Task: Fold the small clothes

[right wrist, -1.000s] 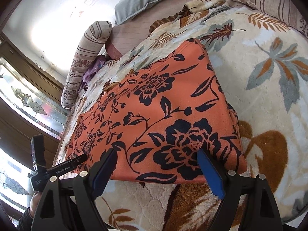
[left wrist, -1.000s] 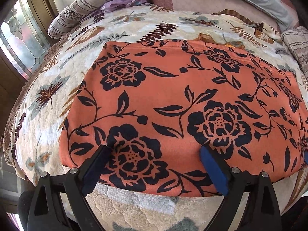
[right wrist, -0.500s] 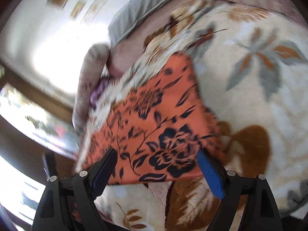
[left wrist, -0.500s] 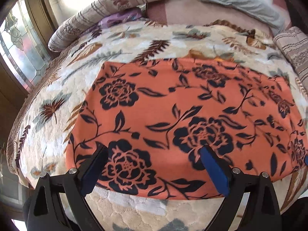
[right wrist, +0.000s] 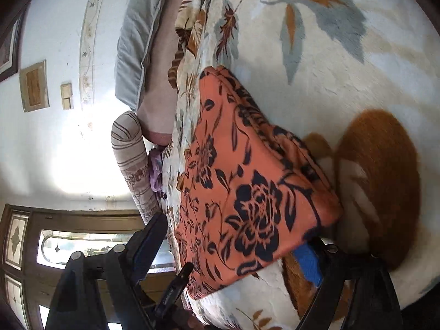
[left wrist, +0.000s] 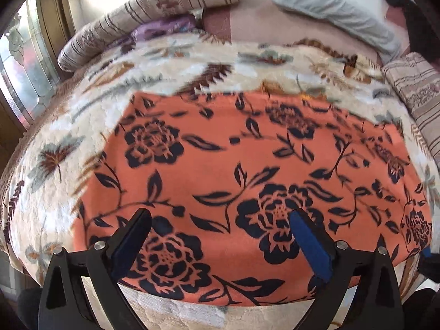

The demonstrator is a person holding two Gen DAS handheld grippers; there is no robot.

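Orange garment [left wrist: 247,181] lies flat on the blanket [left wrist: 68,137]; left gripper [left wrist: 220,236] and right gripper [right wrist: 233,250] gape wide at its near edge, next pinching that edge to fold.

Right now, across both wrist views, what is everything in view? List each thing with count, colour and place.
garment: one, orange with black flowers, folded flat on the blanket.
blanket: one, cream with leaf print, covering the bed.
bolster: one, beige striped, far left of the bed.
pillow: one, pale grey, at the far end.
purple cloth: one, tucked beside the bolster.
striped cushion: one, beige, right edge.
window: brown frame, patterned glass, beside the bed.
left tongs: black with blue pads, open over the garment's near edge.
right tongs: black with blue pads, open, turned sideways at the garment's corner.
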